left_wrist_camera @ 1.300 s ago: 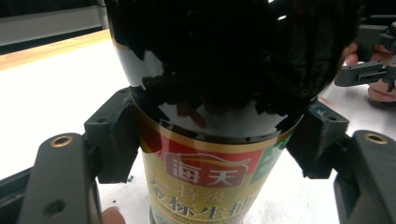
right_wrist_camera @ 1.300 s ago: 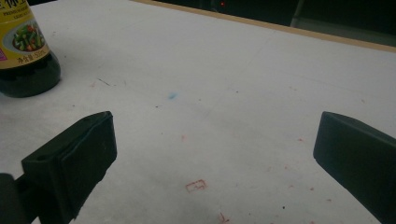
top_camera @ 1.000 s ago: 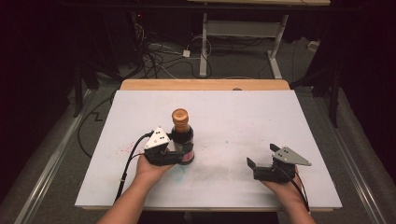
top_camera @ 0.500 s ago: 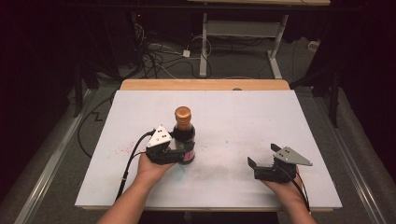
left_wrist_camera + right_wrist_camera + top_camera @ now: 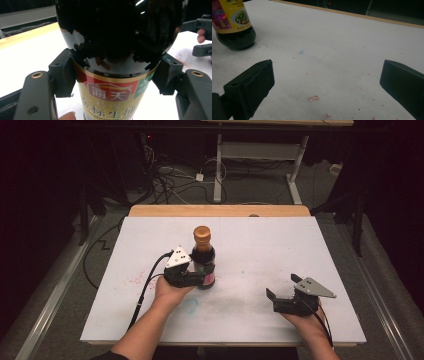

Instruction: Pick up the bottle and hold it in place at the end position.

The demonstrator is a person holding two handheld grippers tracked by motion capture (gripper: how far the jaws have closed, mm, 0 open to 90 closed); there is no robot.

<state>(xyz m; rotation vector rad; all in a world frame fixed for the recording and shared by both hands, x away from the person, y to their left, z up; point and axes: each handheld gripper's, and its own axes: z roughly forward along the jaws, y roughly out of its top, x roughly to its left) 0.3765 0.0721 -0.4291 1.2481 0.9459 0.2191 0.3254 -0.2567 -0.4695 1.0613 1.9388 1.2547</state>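
**Left tool pinching the sauce bottle on the desk**

The left tool is gripping a dark sauce bottle across its lower body, with the pads pressing on either side of the yellow and red label. In the left gripper view, the glass is bulging dark above the pads, and the label is running down between them. The bottle is standing upright, its brown cap pointing up, near the middle of the white desk and a little toward the person's left. In the right gripper view, the bottle's rounded base is sitting on or just at the desk surface at the upper left; whether it is touching I cannot tell.

The right tool is resting low over the desk near the front right, well apart from the bottle. Its jaws are standing spread with nothing between them, just the stained white surface showing in the gap.
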